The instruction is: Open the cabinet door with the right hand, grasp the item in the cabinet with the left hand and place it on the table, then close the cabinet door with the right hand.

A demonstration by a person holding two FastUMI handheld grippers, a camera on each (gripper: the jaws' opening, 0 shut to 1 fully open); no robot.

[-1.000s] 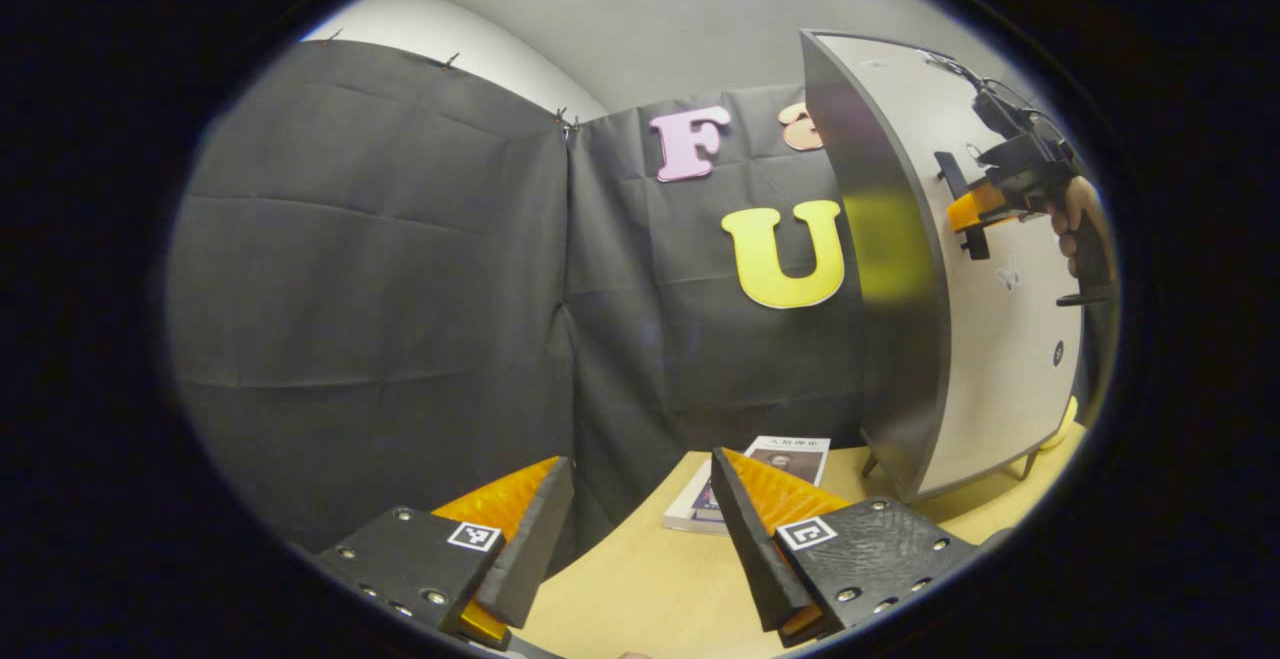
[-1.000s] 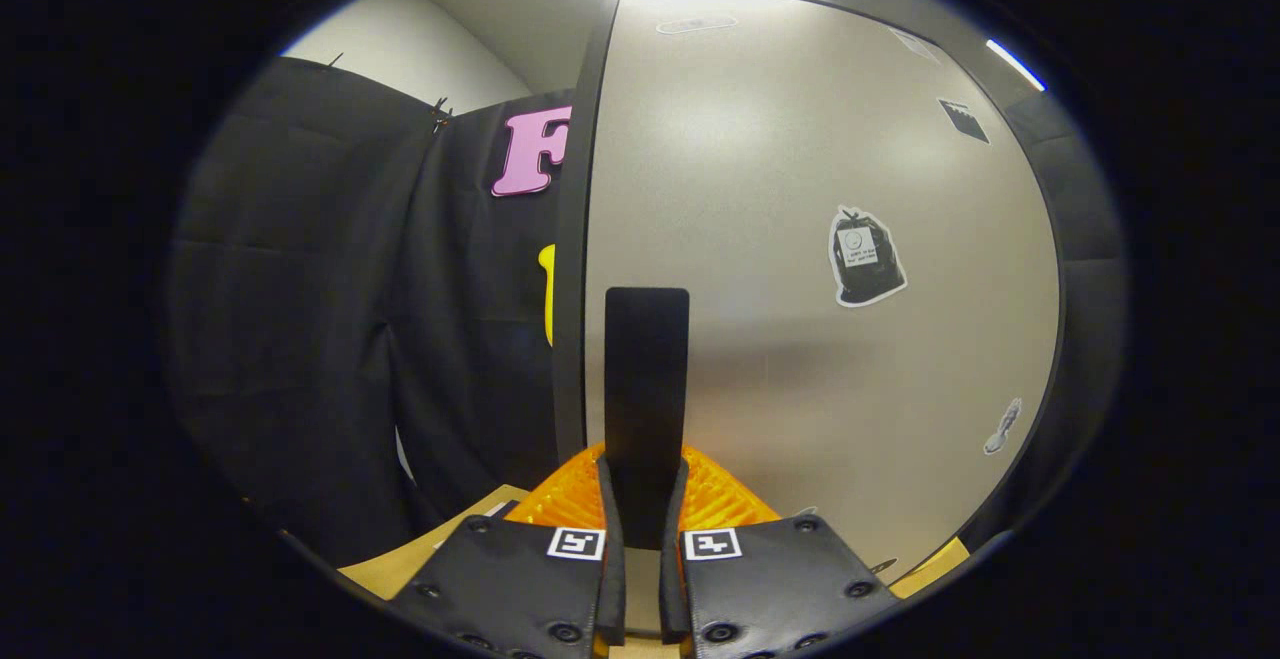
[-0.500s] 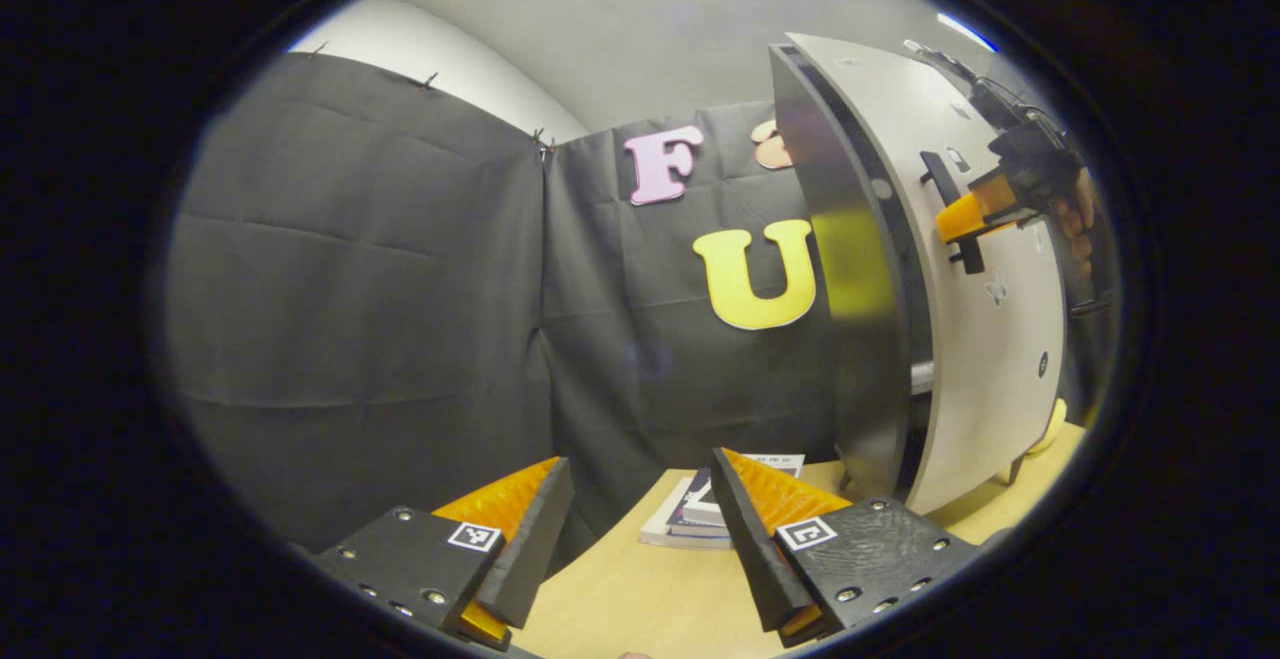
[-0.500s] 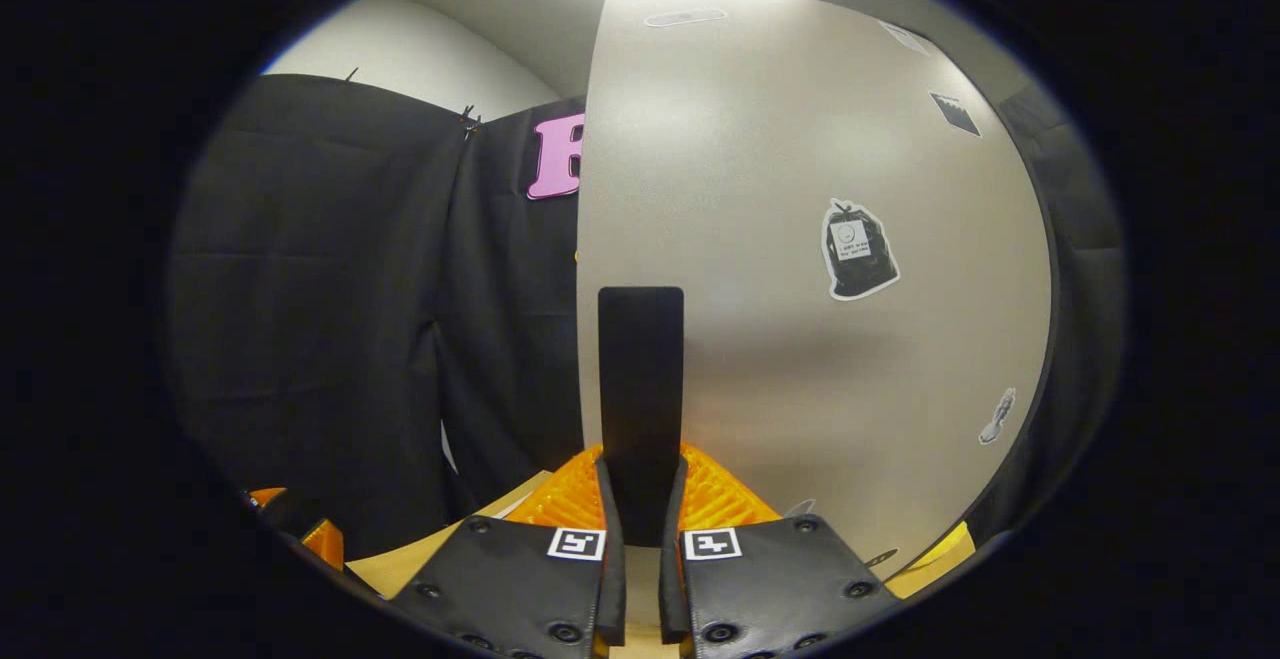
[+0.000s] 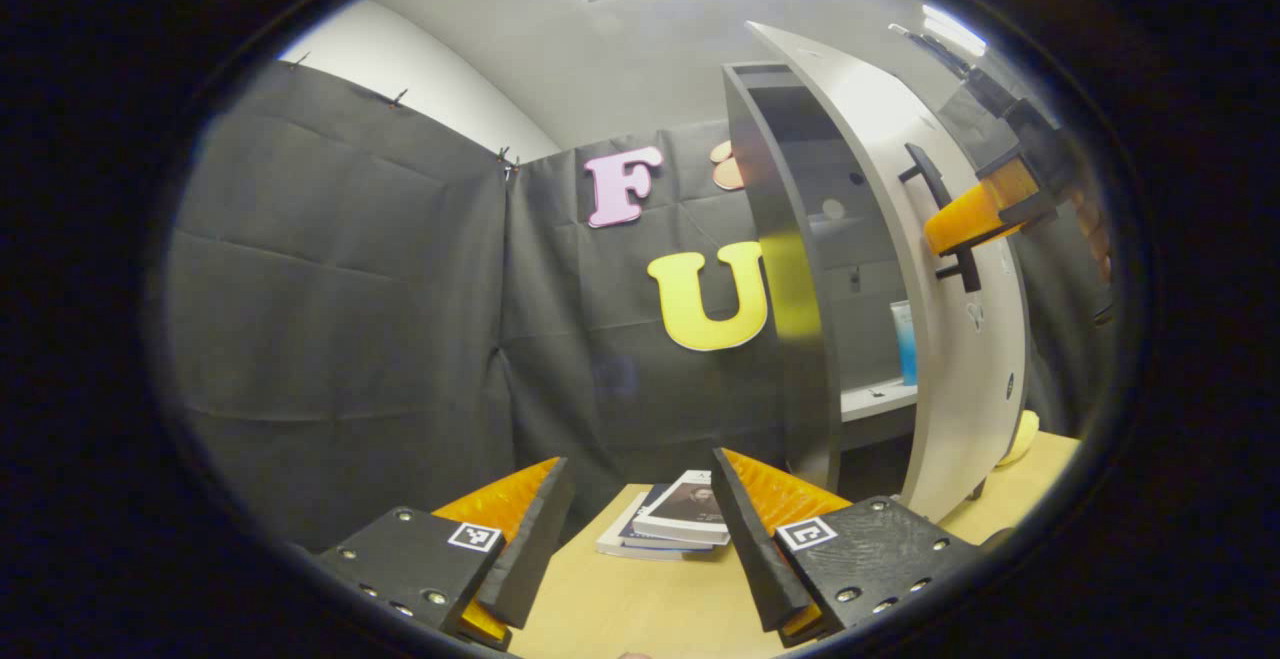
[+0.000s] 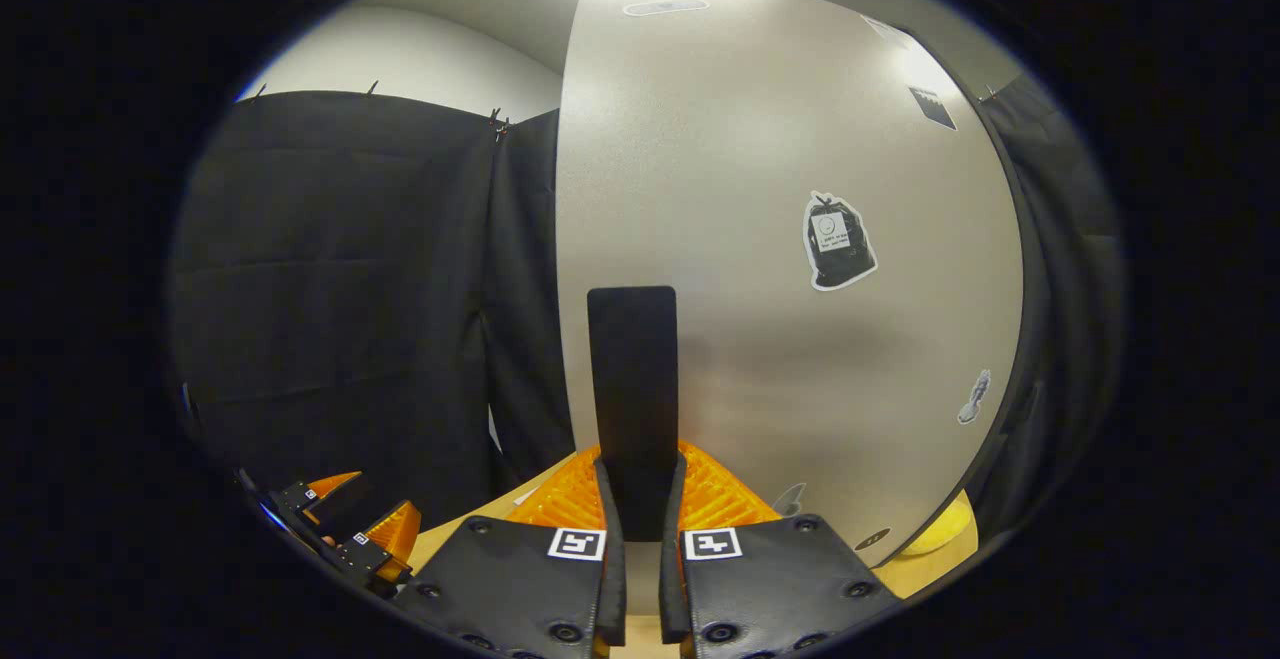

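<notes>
The dark grey cabinet (image 5: 795, 339) stands on the table with its pale door (image 5: 965, 369) swung partly open. On the inner shelf stands a blue and white tube (image 5: 905, 341), half hidden by the door's edge. My right gripper (image 5: 950, 231) is shut on the black door handle (image 5: 938, 209). In the right gripper view the handle (image 6: 632, 389) stands upright between both fingers of my right gripper (image 6: 640, 504), in front of the door (image 6: 780, 289). My left gripper (image 5: 640, 529) hovers open and empty over the table, left of the cabinet; the left gripper (image 6: 345, 529) also shows low at the left.
A small stack of books (image 5: 670, 524) lies on the wooden table (image 5: 640, 609) just beyond my left fingers, in front of the cabinet. A yellow object (image 5: 1020, 439) sits on the table behind the door. Black cloth closes off the back and left.
The door has swung further open with my right gripper on its handle, uncovering the shelf and the blue tube. My left gripper has stayed open and turned slightly right.
</notes>
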